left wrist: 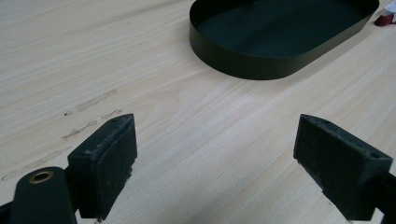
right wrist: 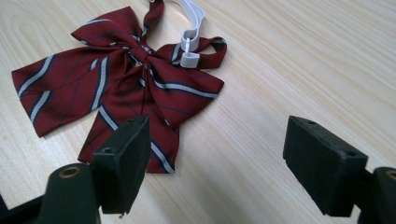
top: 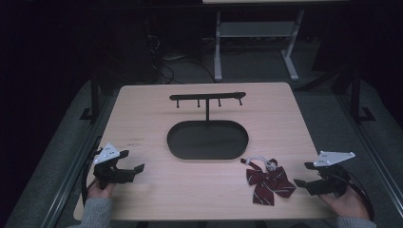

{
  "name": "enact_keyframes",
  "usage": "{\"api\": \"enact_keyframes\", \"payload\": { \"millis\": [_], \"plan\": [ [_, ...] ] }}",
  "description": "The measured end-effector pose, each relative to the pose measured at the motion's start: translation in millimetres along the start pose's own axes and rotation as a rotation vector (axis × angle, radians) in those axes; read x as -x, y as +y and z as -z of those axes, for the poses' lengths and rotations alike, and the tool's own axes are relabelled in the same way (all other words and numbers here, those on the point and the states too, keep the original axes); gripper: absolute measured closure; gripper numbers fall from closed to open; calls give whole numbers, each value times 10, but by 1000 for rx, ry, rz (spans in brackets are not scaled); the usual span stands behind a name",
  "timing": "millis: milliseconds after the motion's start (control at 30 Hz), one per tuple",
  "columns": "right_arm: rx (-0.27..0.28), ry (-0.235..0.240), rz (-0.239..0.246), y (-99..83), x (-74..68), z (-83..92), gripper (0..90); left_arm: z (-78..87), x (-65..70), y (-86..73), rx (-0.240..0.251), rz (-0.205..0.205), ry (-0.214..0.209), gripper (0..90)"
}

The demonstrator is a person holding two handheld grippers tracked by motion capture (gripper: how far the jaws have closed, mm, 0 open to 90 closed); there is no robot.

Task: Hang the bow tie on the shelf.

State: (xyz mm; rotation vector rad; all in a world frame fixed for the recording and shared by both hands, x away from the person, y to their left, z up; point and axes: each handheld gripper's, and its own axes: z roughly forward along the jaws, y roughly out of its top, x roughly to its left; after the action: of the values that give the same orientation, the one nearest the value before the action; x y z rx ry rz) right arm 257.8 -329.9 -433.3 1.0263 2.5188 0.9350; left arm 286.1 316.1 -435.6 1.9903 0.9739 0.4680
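Reaching in with the right tongs (top: 301, 175), spread wide and empty beside the striped bow tie (top: 269, 183) lying flat on the counter (top: 142, 118) near the black tray (top: 207, 139), should aim for the knot, while the left tongs (top: 133, 161) wait spread too.

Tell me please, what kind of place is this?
Probably a lab or office set up for recording. A wooden table carries a staged bow tie and a black hanger stand; cables and a desk frame stand behind on grey carpet.
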Motion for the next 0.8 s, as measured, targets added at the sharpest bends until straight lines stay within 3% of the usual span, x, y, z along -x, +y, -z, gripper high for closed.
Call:
{"api": "enact_keyframes", "payload": {
  "millis": [233, 533, 800],
  "plan": [
    [-19, 19, 10, 54, -14, -24, 261, -1, -2, -1, 0, 0, -2, 130],
    [-61, 46, 38, 274, -81, -76, 298, 3, 10, 3, 3, -9, 0, 131],
    [-50, 80, 66, 438, -90, -145, 325, 0, 16, 7, 5, -7, -6, 130]
  ]
}}
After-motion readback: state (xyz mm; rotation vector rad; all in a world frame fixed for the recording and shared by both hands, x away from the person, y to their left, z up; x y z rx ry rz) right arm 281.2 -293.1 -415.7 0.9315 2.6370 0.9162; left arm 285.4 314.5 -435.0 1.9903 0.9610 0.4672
